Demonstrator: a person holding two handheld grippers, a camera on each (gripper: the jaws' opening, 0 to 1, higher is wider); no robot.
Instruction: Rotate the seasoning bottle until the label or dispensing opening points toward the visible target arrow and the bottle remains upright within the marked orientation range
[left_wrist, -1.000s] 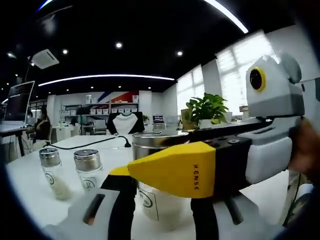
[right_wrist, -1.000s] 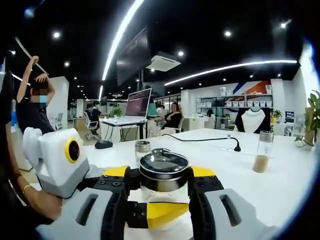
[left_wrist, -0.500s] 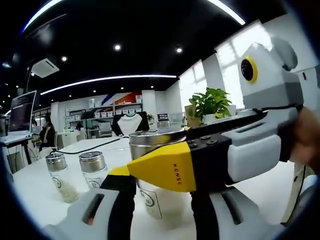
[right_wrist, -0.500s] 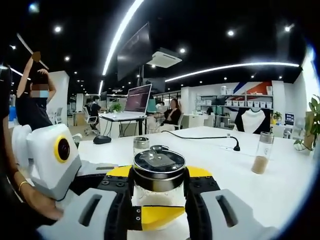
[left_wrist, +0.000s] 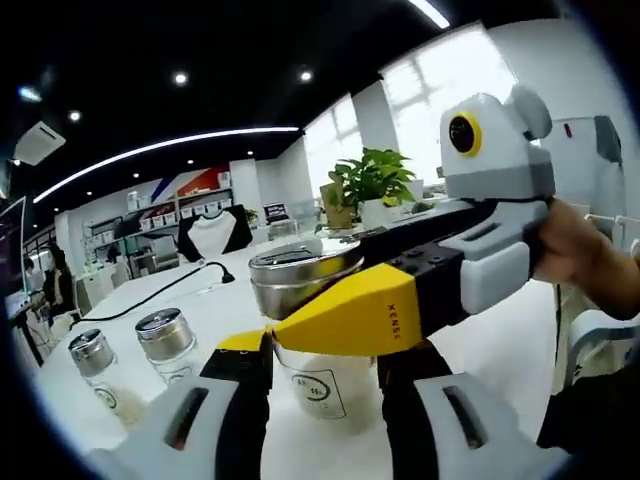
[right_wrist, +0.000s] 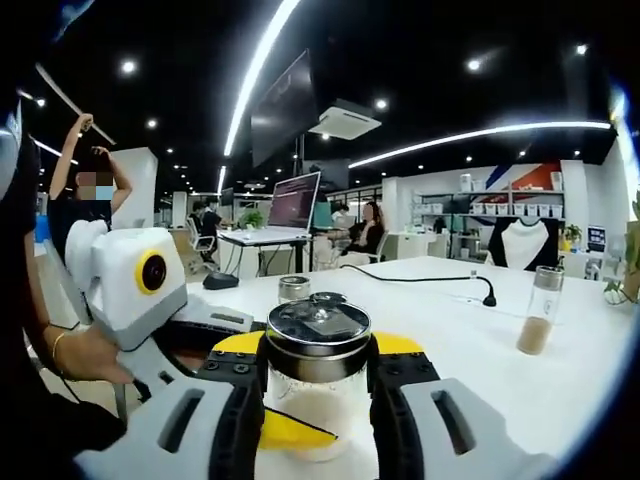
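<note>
Bottle (right_wrist: 317, 375) stands upright on white desk (right_wrist: 470, 330), long axis vertical, steel cap on top, pale powder inside. Right tool (right_wrist: 317, 400) clamped on bottle, jaws pressing glass just under cap. Left tool (left_wrist: 322, 395) straddles same bottle (left_wrist: 315, 340), label facing its camera; whether its jaws grip glass, cannot tell. Yellow-tipped right tool crosses in front. Two small shakers (left_wrist: 130, 355) stand near, left. Third bottle (right_wrist: 540, 310) well apart.

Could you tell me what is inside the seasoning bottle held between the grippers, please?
The seasoning bottle holds pale powder in its lower part. The metal lid and the right gripper cover the rest, so the exact fill level is hidden.
</note>
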